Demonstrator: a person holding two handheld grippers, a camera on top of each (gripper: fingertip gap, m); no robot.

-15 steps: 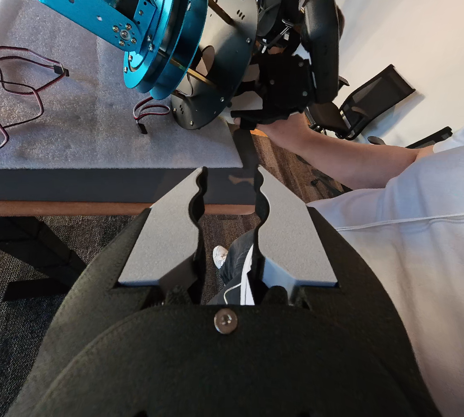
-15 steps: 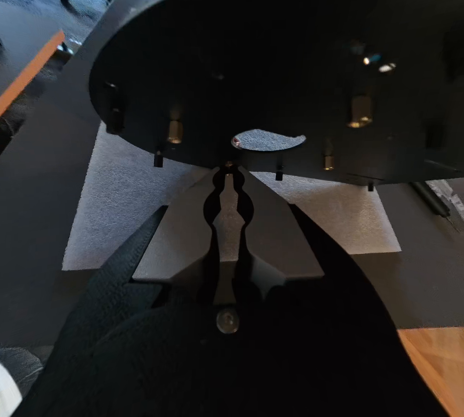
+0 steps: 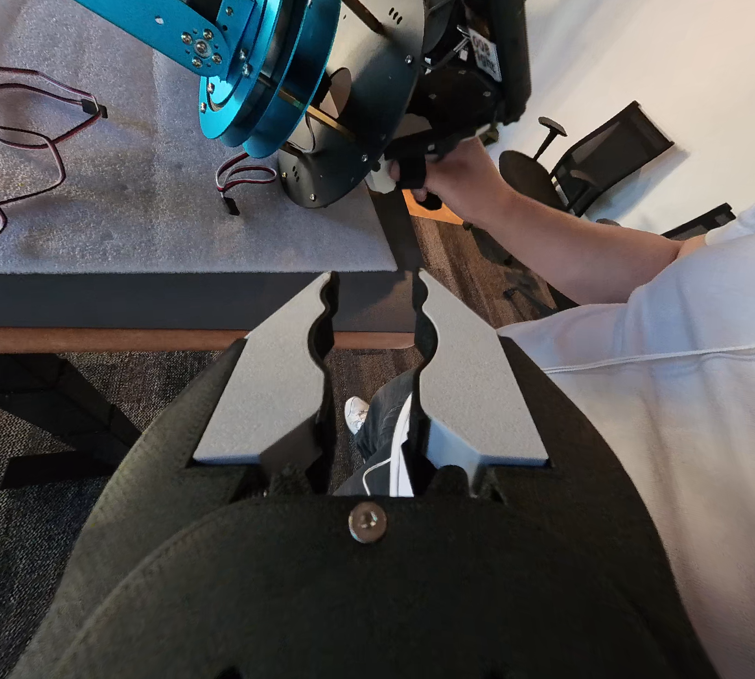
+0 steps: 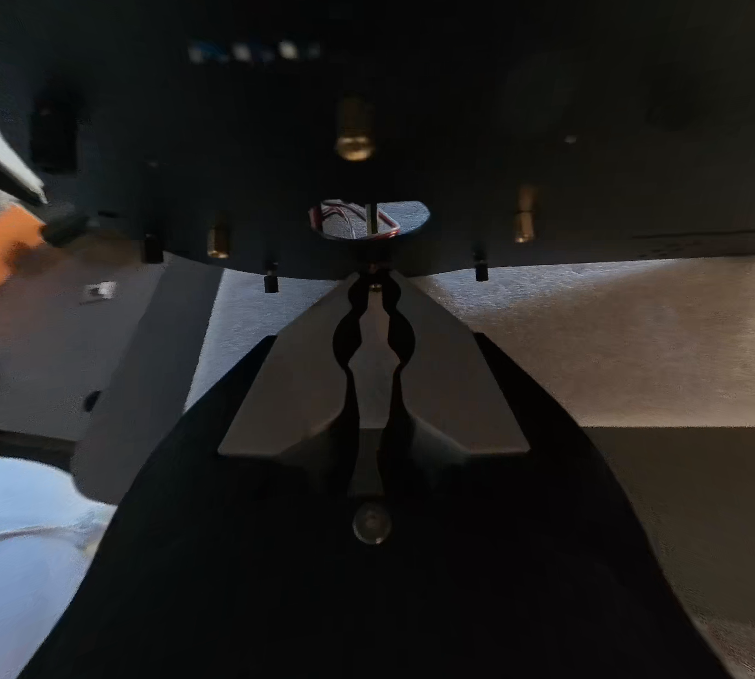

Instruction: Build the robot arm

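- The desk (image 3: 171, 301), dark-topped with a wooden edge, carried a grey foam mat (image 3: 135, 226) that reached nearly to its near edge and right corner.
- A small blue robot arm (image 3: 122, 1) lay tipped over on the mat, its blue discs and round black base plate (image 3: 367, 87) standing on edge at the mat's right corner.
- The right gripper (image 4: 374, 275), held in a person's hand (image 3: 445, 177) off the desk's right edge, had its jaws drawn narrow around the rim of the base plate; whether they truly pinched it could not be told.
- The left gripper (image 3: 374, 283) hung off the desk's near edge, jaws moderately parted and holding nothing.
- Loose red, white and black servo wires (image 3: 241, 177) lay on the mat just beside the base plate.
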